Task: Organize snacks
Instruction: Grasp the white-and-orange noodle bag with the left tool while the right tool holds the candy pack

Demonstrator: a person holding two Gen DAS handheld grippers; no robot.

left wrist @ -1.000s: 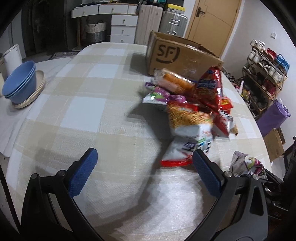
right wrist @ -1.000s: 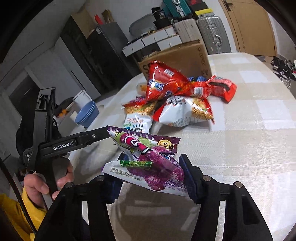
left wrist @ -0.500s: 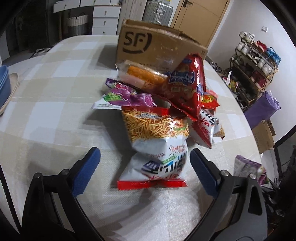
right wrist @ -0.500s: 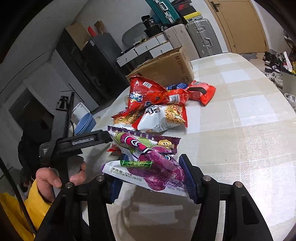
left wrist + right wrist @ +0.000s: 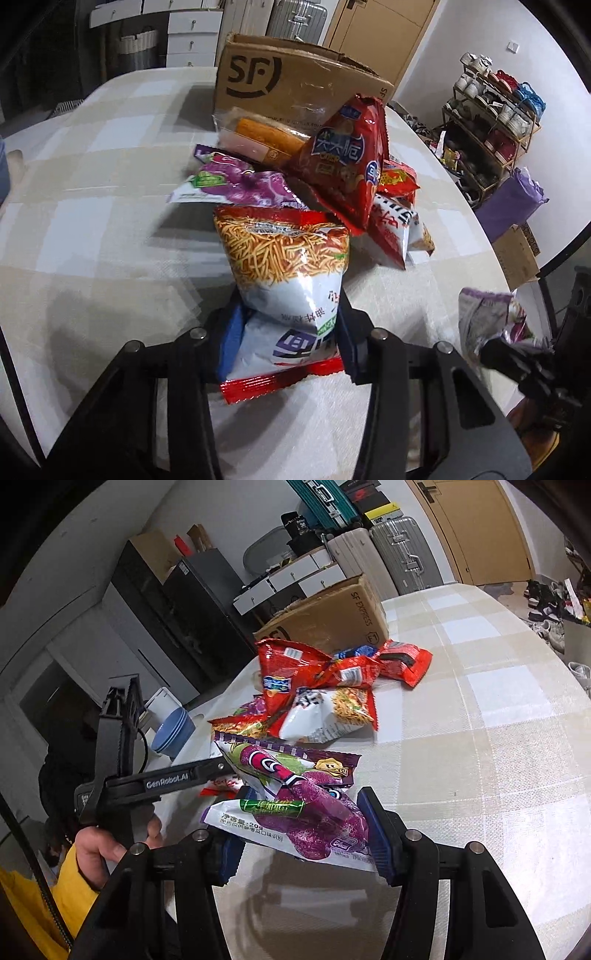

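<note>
A pile of snack bags lies on the checked table (image 5: 92,229) in front of an open cardboard box (image 5: 295,81). My left gripper (image 5: 288,339) is closing its jaws on the nearest one, a white and red noodle snack bag (image 5: 288,258); both blue pads press its lower half. Behind it lie a purple bag (image 5: 240,181) and a tall red bag (image 5: 343,158). My right gripper (image 5: 303,830) is shut on a purple snack bag (image 5: 295,794) and holds it above the table. The box (image 5: 332,616) stands beyond the pile (image 5: 325,686).
Stacked blue bowls (image 5: 173,731) sit at the table's far left edge. A shoe rack (image 5: 495,110) and a purple sack (image 5: 513,203) stand on the floor past the right edge. A hand (image 5: 96,845) in a yellow sleeve holds the left gripper's handle.
The left gripper came up to the pile and its jaws went from wide open to closed around the noodle snack bag. The right gripper kept still with the purple bag.
</note>
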